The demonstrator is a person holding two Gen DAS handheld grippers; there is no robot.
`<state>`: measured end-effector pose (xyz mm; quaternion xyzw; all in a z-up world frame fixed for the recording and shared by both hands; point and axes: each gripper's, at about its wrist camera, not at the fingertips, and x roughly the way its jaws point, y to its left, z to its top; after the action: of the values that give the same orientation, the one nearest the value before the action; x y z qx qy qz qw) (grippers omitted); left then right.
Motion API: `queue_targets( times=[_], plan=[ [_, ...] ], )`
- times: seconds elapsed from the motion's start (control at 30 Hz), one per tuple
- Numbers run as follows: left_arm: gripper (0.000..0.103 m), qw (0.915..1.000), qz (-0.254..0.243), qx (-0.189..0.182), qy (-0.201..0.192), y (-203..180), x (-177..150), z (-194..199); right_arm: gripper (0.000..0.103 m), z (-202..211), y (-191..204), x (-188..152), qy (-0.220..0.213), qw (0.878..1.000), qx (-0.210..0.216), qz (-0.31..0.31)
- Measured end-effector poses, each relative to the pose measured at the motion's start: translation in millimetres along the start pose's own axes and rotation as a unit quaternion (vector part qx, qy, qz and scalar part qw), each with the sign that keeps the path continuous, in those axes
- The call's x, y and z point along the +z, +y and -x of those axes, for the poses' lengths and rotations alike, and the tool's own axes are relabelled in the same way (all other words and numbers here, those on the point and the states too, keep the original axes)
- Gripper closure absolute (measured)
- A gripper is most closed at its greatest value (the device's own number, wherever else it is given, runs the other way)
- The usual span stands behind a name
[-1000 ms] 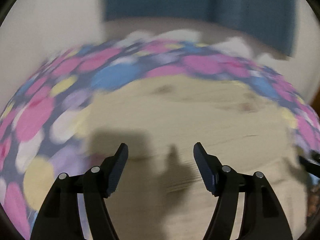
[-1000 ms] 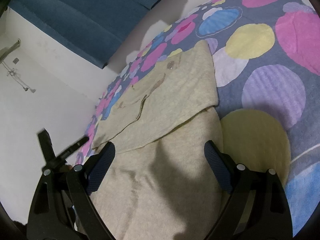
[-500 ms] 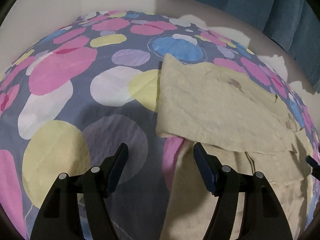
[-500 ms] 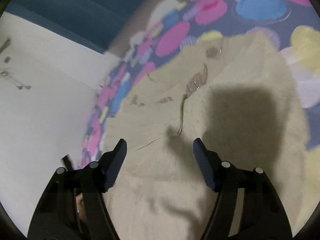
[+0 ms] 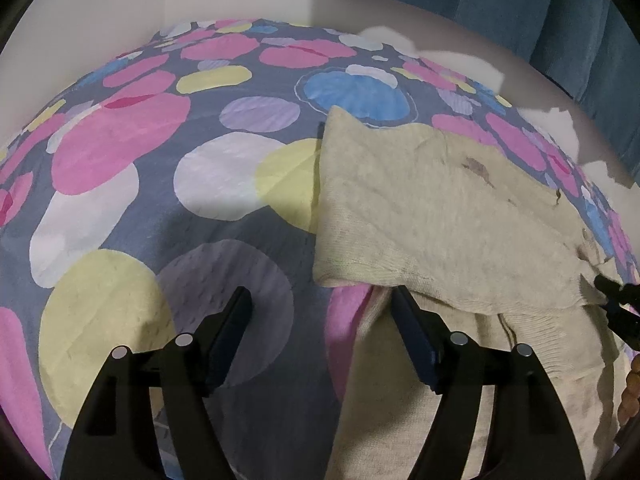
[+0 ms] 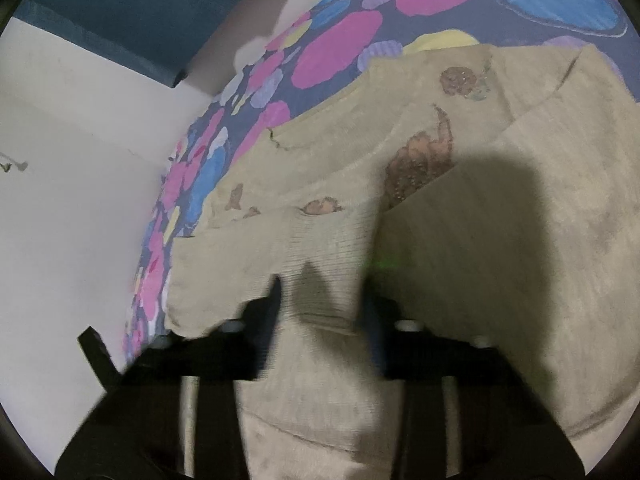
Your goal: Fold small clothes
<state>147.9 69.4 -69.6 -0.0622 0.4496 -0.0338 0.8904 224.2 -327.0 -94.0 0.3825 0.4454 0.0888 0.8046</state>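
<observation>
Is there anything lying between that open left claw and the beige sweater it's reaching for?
Nothing visible. The left gripper hovers with its jaws opening right at the beige sweater's near edge, one finger over the knit. Only bare spotted bedsheet lies around it.

sweater: beige, brown motifs | bedsheet: grey-blue, pink/yellow/blue dots | curtain: teal

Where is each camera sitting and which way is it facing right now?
Left wrist: on the left gripper, looking down along its fingers at the spotted bedsheet and the beige sweater; jaws opening, empty.
Right wrist: on the right gripper, angled down, pinching the sweater.
Shared: sweater, bedsheet, blue curtain; the right gripper's tip shows in the left view.
</observation>
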Motion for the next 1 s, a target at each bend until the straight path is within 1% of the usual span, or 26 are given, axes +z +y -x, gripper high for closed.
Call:
queue_targets(
  times=[0.03,0.07,0.2,0.37,0.47,0.57,0.63,0.73,0.87,1.0],
  plan=[
    [0.031,1.0000,0.001,-0.001,0.000,-0.2,-0.4,-0.2,0.097,0.8,0.4,0.3,-0.002,1.000,0.002,0.000],
    [0.031,1.0000,0.000,0.000,0.000,-0.1,-0.1,-0.3,0.097,2.6,1.7,0.5,-0.007,1.000,0.001,0.003],
    [0.031,1.0000,0.000,0.000,0.000,0.4,0.2,-0.4,0.098,22.5,4.0,1.9,-0.040,0.999,0.023,0.000],
    [0.031,1.0000,0.002,-0.001,0.000,0.6,0.0,-0.3,0.098,56.0,3.5,1.5,-0.073,0.997,0.028,0.004],
    [0.031,1.0000,0.004,-0.002,0.001,1.1,-0.6,-0.7,0.098,81.0,-3.0,0.0,-0.097,0.995,0.021,0.003],
    [0.031,1.0000,0.008,-0.002,0.001,2.2,-0.8,-1.2,0.098,102.3,-15.0,-4.4,-0.112,0.994,0.003,0.002],
    [0.031,1.0000,0.009,-0.002,0.000,2.5,-0.9,-1.1,0.098,108.7,-26.2,-9.5,-0.112,0.994,-0.008,-0.003],
    [0.031,1.0000,0.008,-0.001,0.001,2.1,-1.0,-1.3,0.098,107.2,-46.2,-16.7,-0.101,0.994,-0.022,-0.022],
    [0.030,0.9999,0.010,-0.003,0.001,3.1,-0.1,-1.6,0.098,94.6,-68.6,-25.4,-0.086,0.995,-0.031,-0.046],
    [0.030,0.9999,0.010,-0.003,0.001,3.2,0.0,-1.6,0.098,81.2,-82.7,-31.0,-0.074,0.995,-0.033,-0.060]
  ],
)
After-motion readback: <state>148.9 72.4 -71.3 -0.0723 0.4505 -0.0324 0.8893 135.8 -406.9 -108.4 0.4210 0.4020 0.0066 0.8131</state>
